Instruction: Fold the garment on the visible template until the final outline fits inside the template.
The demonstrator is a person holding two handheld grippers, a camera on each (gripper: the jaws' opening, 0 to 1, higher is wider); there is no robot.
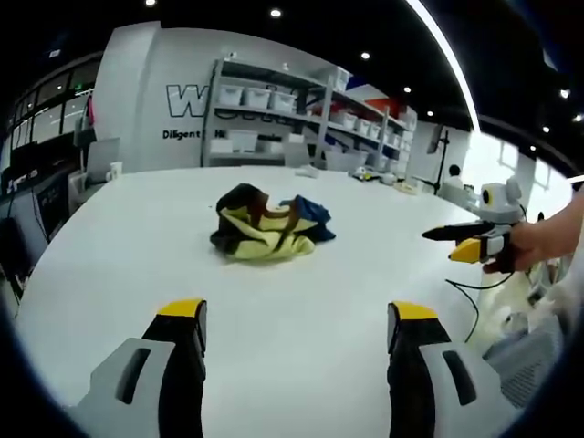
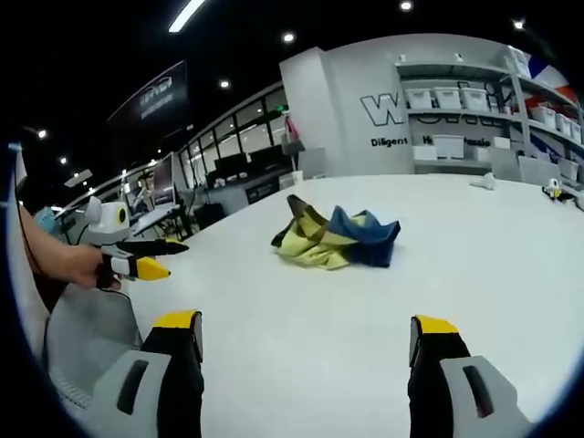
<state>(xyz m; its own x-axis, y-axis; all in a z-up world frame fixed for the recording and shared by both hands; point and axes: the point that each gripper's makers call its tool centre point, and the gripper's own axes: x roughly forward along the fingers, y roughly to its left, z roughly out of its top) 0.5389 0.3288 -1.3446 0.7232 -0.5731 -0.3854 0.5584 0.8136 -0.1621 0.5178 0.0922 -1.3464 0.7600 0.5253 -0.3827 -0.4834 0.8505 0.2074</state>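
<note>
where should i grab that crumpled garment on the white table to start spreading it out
Probably by a loose outer edge, not the bunched middle. The garment lies in a crumpled heap on the table, with a yellow fold sticking out at its near side and a blue part on the right gripper's side. Come in low from the near side with both open grippers, left gripper on the yellow edge, right gripper on the blue.

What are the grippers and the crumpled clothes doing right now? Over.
Left gripper open, empty, off the cloth. Right gripper open, empty, held back too. Garment bunched on the white table, unfolded. Nothing between.
</note>
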